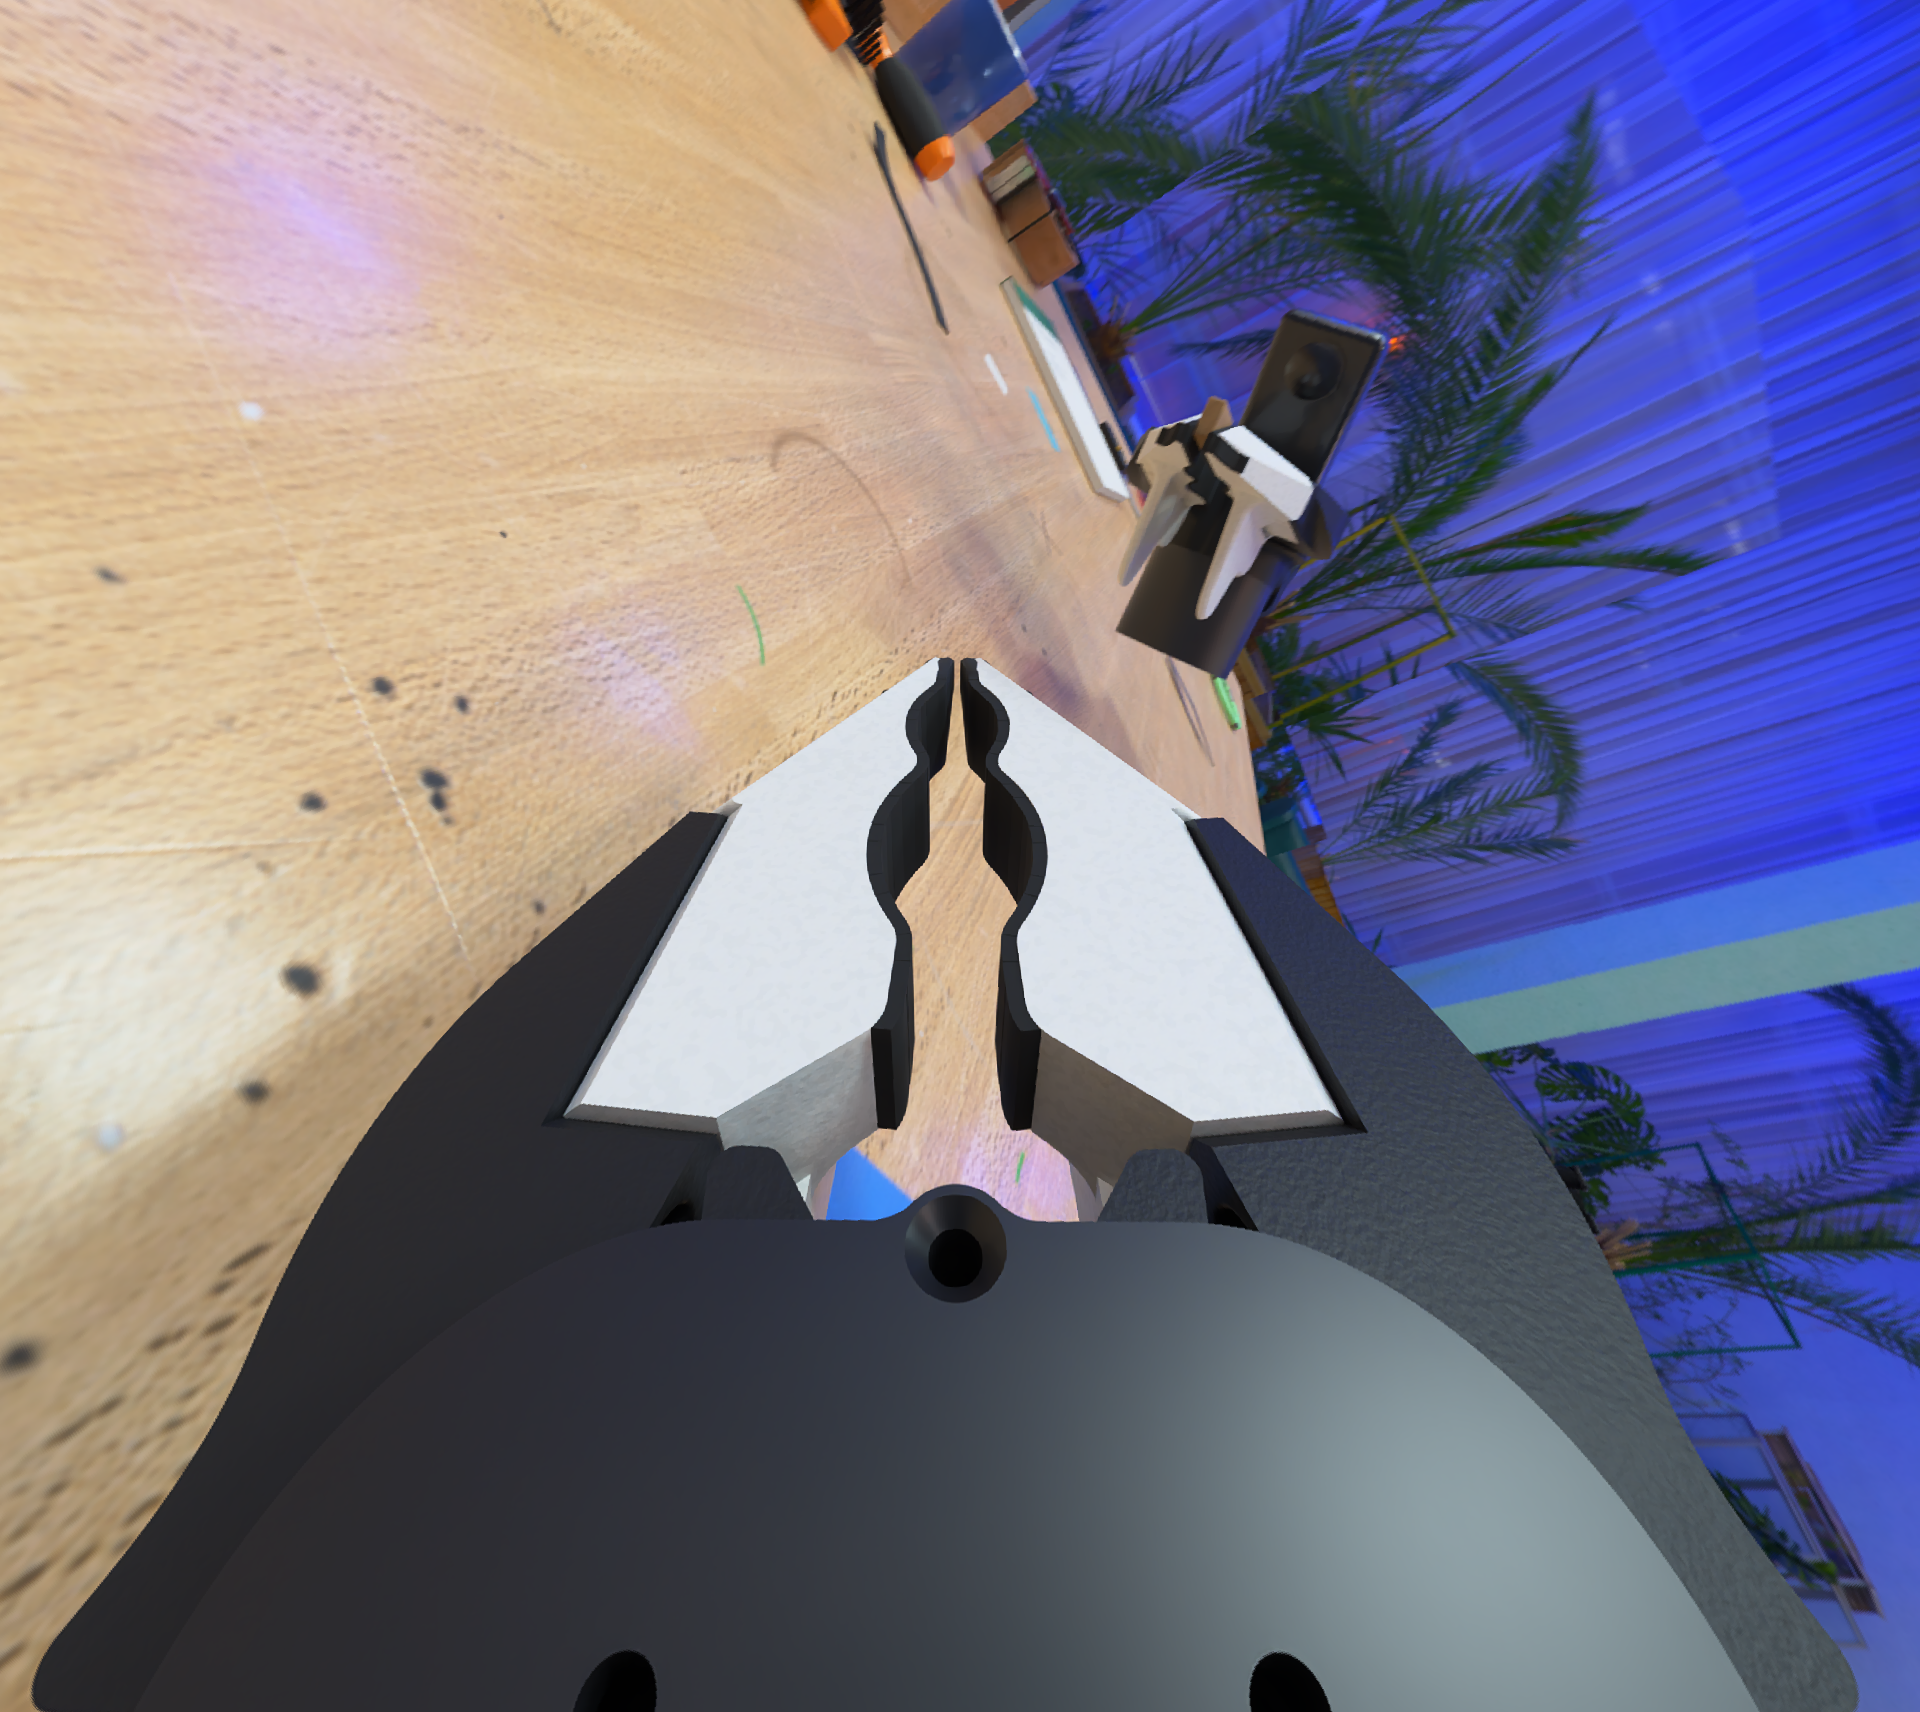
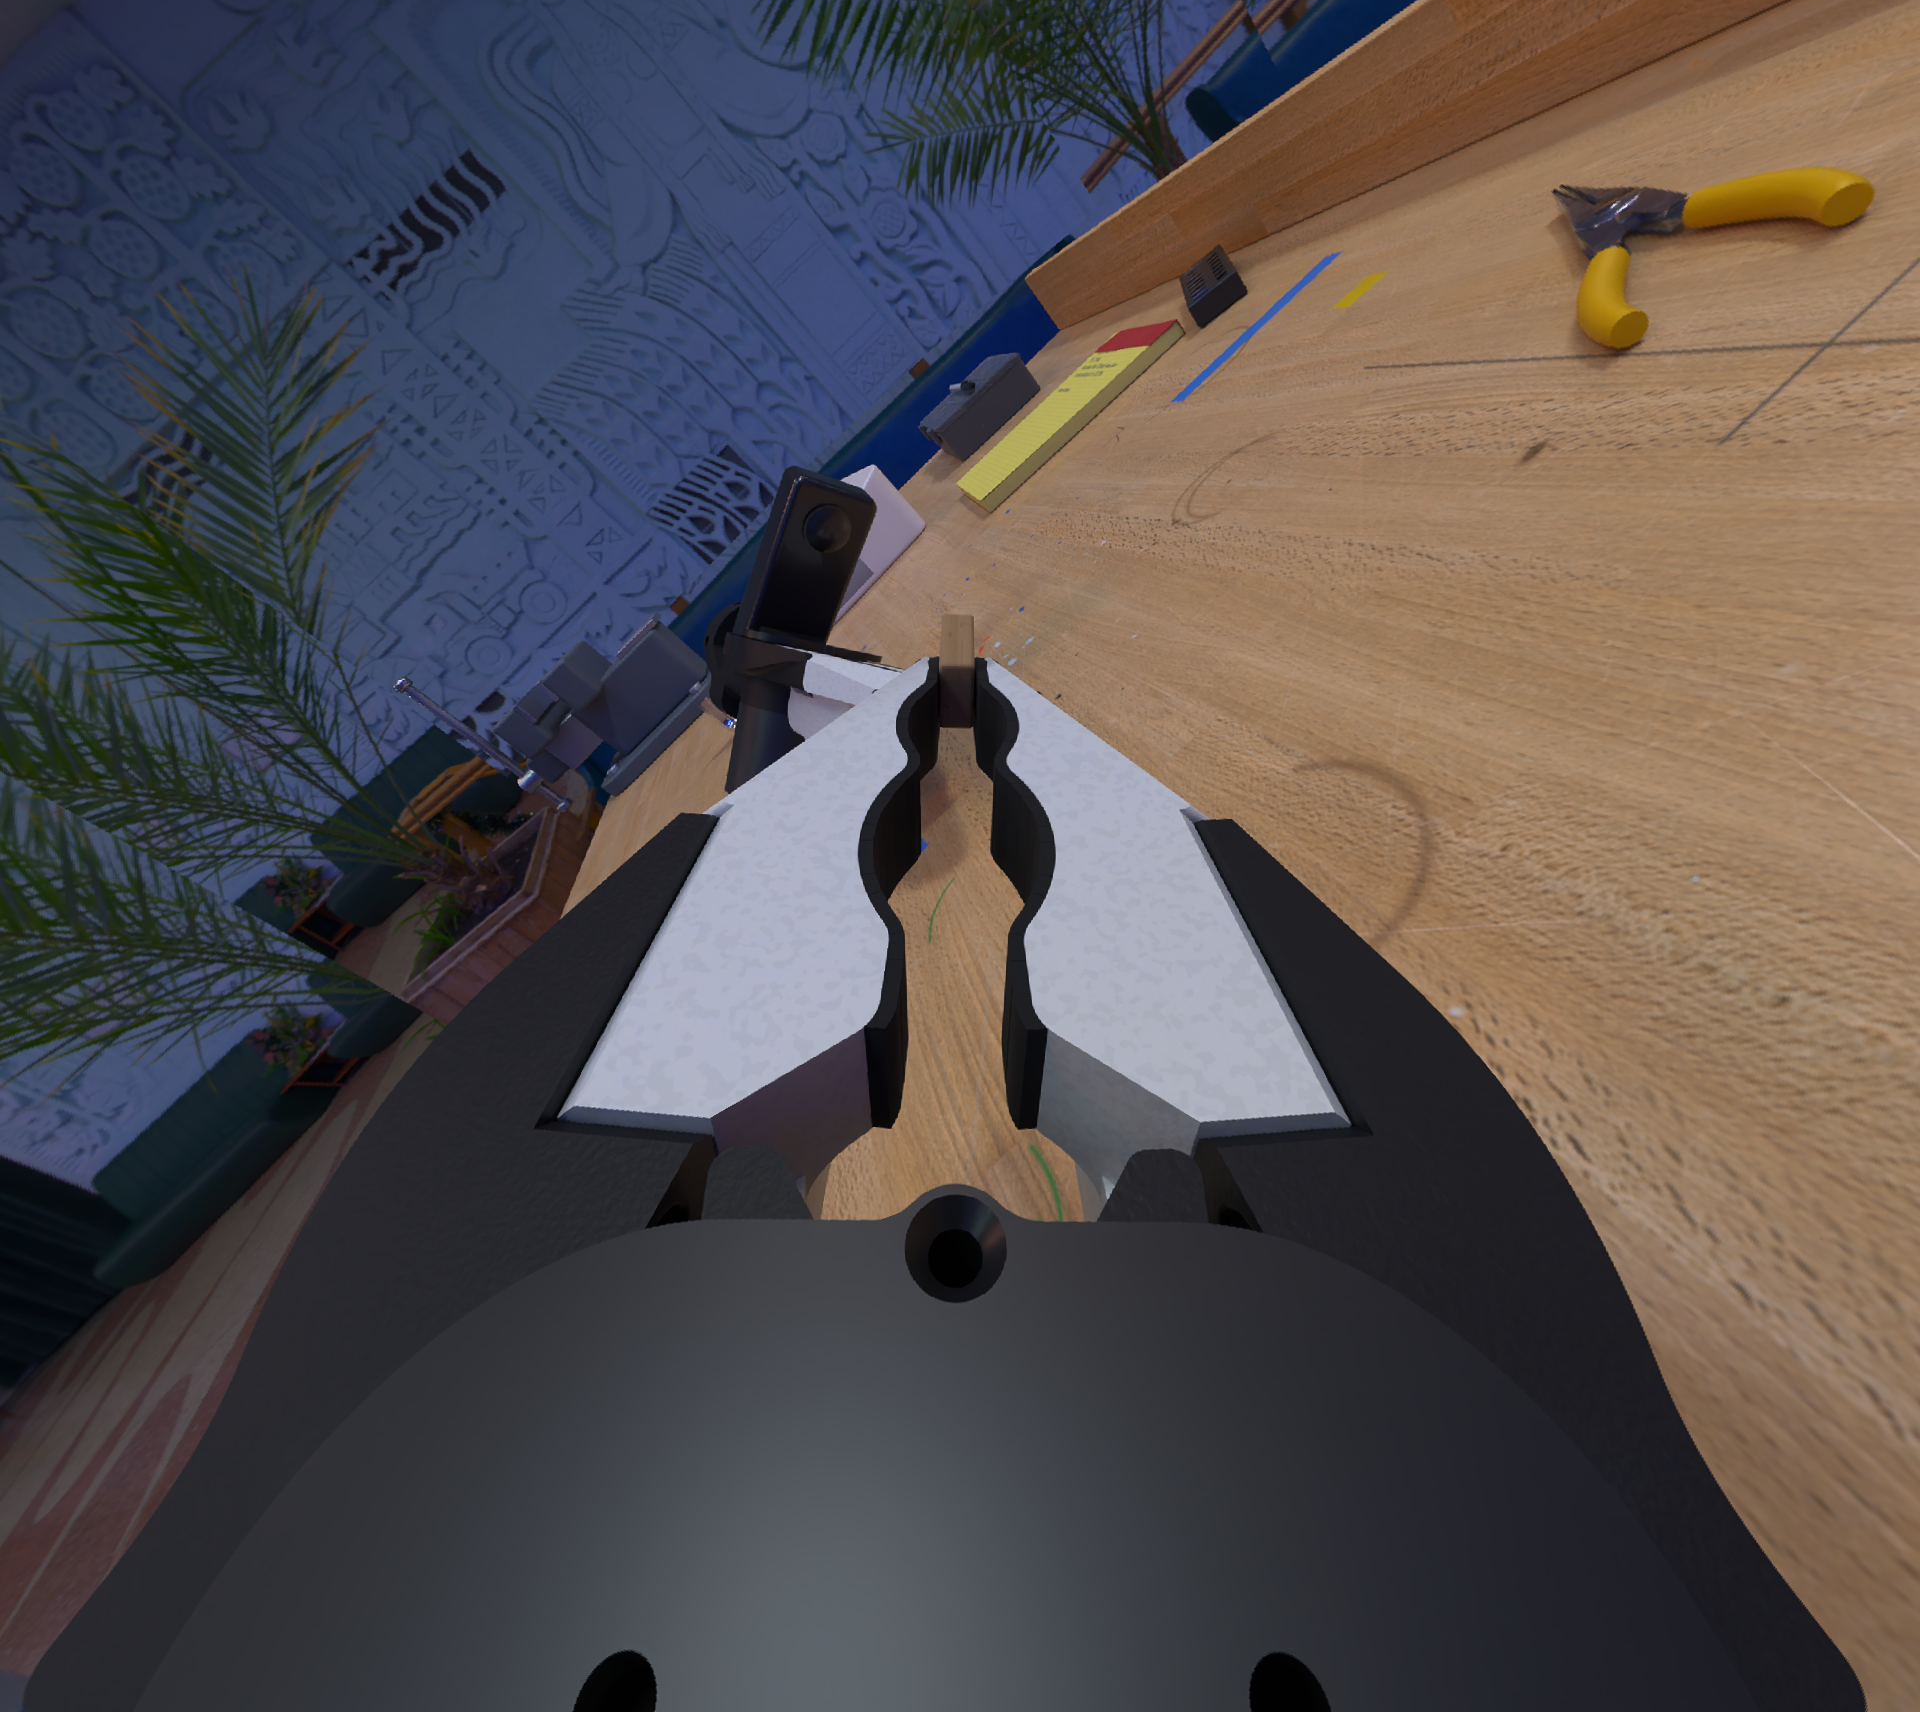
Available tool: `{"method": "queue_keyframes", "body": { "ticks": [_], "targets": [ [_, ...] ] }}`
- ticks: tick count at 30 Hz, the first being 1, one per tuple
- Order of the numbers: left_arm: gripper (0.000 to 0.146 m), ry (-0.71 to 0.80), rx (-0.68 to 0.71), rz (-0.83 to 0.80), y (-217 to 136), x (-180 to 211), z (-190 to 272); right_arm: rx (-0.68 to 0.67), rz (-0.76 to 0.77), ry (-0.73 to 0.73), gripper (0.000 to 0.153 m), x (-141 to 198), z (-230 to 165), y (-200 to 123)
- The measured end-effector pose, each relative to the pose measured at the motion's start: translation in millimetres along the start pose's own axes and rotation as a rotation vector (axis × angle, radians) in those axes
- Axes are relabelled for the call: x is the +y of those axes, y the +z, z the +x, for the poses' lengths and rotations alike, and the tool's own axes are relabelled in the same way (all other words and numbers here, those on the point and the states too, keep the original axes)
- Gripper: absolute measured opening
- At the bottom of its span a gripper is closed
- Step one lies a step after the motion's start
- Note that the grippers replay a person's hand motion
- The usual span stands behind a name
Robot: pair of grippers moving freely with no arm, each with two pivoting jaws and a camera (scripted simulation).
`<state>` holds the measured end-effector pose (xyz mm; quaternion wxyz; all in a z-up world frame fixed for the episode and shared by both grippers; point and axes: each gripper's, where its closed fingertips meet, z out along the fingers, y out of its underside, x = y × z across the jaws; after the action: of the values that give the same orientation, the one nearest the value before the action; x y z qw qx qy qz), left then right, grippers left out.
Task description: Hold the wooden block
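Observation:
The wooden block (image 2: 956, 646) is a small tan piece. My right gripper (image 2: 957, 686) is shut on it at the fingertips and holds it above the wooden table (image 2: 1455, 727). In the left wrist view the right gripper (image 1: 1205, 452) shows farther off with the block (image 1: 1212, 419) between its fingers. My left gripper (image 1: 956, 673) is shut and empty over the table (image 1: 416, 415). It also shows in the right wrist view (image 2: 831, 670), just left of my right fingertips.
Yellow-handled pliers (image 2: 1704, 228), a yellow notepad (image 2: 1070, 405), two dark boxes (image 2: 977, 405) (image 2: 1210, 286) and a grey vise (image 2: 603, 706) lie along the table's far edge. An orange-and-black tool (image 1: 909, 104) and a blue box (image 1: 961, 52) lie near the other edge.

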<state>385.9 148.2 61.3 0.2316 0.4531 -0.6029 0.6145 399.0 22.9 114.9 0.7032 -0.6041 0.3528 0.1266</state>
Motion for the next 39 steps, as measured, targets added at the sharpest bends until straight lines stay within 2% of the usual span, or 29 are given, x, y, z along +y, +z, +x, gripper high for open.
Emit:
{"method": "queue_keyframes", "body": {
  "ticks": [13,17,22,39],
  "targets": [
    [0.004,-0.015,-0.152,-0.015,-3.6,1.4,-23.2,-0.005,-0.007,0.038,0.005,4.1,6.9,1.3],
    [0.010,0.003,-0.209,-0.014,-5.1,0.8,-29.5,-0.001,-0.014,0.032,0.005,5.3,9.4,1.4],
    [0.023,0.035,-0.280,-0.013,-7.8,-0.6,-36.5,-0.001,-0.013,0.042,0.005,5.5,12.7,1.2],
    [0.038,0.161,-0.435,-0.041,-15.4,-2.4,-46.1,-0.015,-0.006,0.077,0.005,6.7,13.7,2.8]
  ]
}}
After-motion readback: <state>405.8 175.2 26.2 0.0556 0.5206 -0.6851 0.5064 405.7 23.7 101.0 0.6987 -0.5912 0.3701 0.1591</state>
